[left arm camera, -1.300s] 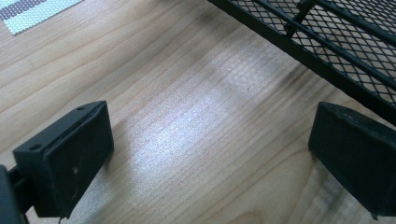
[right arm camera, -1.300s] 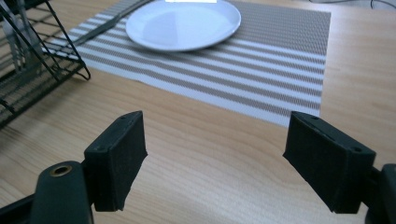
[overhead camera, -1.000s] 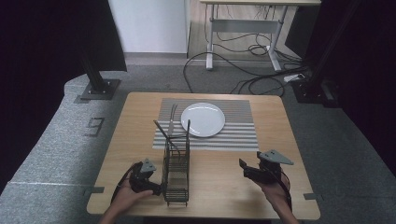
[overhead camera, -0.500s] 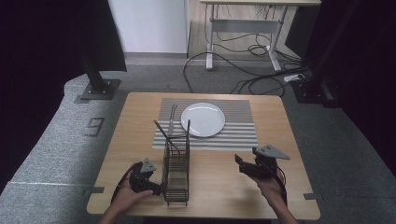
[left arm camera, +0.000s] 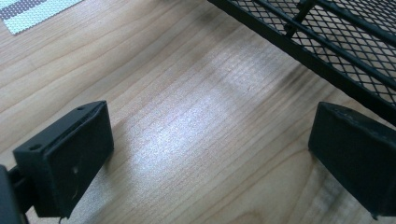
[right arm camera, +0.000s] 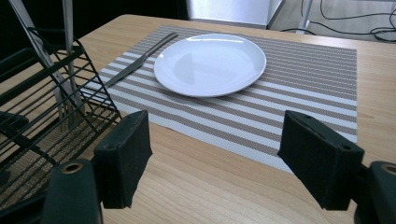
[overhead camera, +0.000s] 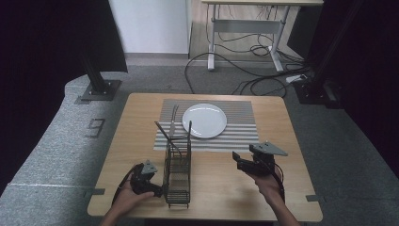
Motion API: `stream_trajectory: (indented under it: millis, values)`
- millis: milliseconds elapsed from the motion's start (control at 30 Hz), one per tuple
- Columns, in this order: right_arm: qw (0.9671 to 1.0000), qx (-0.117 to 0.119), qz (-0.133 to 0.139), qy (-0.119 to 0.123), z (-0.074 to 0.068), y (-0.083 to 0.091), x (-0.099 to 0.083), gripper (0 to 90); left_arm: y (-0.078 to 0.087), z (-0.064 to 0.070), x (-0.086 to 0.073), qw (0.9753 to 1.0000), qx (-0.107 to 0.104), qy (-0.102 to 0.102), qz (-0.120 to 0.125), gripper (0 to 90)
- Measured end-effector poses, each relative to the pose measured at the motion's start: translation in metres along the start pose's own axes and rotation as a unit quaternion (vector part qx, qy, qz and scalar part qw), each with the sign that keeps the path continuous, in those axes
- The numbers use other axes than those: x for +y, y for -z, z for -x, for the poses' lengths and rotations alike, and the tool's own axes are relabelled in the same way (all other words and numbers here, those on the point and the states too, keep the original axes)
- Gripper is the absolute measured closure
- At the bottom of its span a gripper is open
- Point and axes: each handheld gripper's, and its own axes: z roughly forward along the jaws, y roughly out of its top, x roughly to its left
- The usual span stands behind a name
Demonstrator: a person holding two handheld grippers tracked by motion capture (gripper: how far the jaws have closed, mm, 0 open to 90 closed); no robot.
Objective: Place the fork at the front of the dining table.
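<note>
My left gripper [overhead camera: 155,189], jaws spread, sits low-left touching the wire rack [overhead camera: 178,167], my right gripper [overhead camera: 238,161] gapes lower right toward the white plate [overhead camera: 204,120] on its striped mat [overhead camera: 240,127], wooden table [overhead camera: 141,108], grey carpet around.

1. You are working at a light wooden table [overhead camera: 221,188] with rounded corners, standing on grey carpet.
2. A striped placemat [overhead camera: 237,134] lies flat on the far half of the table, about centred left to right.
3. On the placemat you have 1 white plate [overhead camera: 204,120], empty, sitting slightly left of the mat's middle.
4. 1 piece of metal cutlery [right arm camera: 140,58] lies on the mat just left of the plate; its type is hard to tell.
5. A black wire rack [overhead camera: 178,174] stands on the bare wood at near left, its far end reaching the placemat's near edge.
6. 2 upright metal utensils [right arm camera: 56,60] stand in the rack's far end.
</note>
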Motion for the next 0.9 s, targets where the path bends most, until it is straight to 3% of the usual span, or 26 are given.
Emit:
stream_trajectory:
  millis: [900]
  values:
    - [0.9995,0.025,0.001,0.017,-0.028,-0.029,0.015,27.6,0.000,0.000,0.000,1.0000,0.001,0.001,0.000,0.0]
